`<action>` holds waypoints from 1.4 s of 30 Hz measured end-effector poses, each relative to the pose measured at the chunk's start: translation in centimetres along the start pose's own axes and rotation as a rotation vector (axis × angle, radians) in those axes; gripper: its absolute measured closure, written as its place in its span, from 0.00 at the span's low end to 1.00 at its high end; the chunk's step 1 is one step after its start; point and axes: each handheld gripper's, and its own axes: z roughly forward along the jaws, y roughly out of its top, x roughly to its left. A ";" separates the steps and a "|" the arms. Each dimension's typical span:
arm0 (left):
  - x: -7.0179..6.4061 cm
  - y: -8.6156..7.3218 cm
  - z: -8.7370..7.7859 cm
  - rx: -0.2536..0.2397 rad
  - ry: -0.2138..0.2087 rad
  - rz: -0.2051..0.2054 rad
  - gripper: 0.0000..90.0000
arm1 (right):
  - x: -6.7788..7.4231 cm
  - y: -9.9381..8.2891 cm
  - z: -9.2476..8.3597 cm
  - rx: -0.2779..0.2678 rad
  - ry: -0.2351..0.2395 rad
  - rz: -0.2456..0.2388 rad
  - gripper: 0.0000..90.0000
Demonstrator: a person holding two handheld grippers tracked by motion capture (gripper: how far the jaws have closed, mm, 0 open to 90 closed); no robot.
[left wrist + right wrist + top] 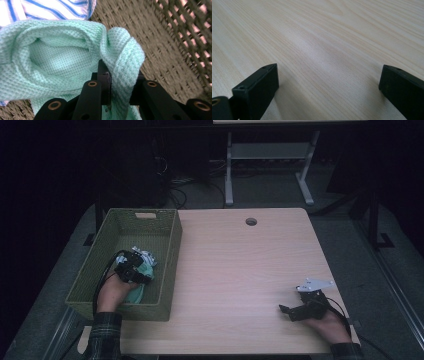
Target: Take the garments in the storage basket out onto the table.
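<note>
Mint cloth (62, 57) fold pinched between left gripper (120, 82) jaws.

Both grippers, left gripper (131, 269) and right gripper (300, 309), are black with brass-ringed screw holes, trailing black cables; sleeves (104, 334) look plaid, perhaps green.

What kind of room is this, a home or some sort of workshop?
Probably a lab or workshop set up for recording, not a home. A bare wooden table with a cable hole stands in a dark room, cables and a desk frame lie behind it, and a person works a hand-held gripper in each hand.
</note>
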 end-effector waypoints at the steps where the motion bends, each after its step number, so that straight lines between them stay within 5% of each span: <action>1: 0.1 0.0 -0.3 -0.020 -0.005 -0.004 0.85 | 0.0 0.0 0.0 0.000 0.000 0.000 0.03; 5: 0.4 -0.2 -1.2 -0.109 -0.032 -0.044 0.85 | 0.0 0.0 0.0 -0.001 0.001 -0.002 0.03; 19: 1.3 -0.8 -3.5 -0.338 -0.124 -0.074 0.86 | 0.0 0.0 0.0 0.001 -0.001 0.003 0.03; 42: 1.7 -1.8 -6.9 -0.690 -0.152 -0.065 0.87 | 0.0 0.0 0.0 0.000 0.000 0.001 0.03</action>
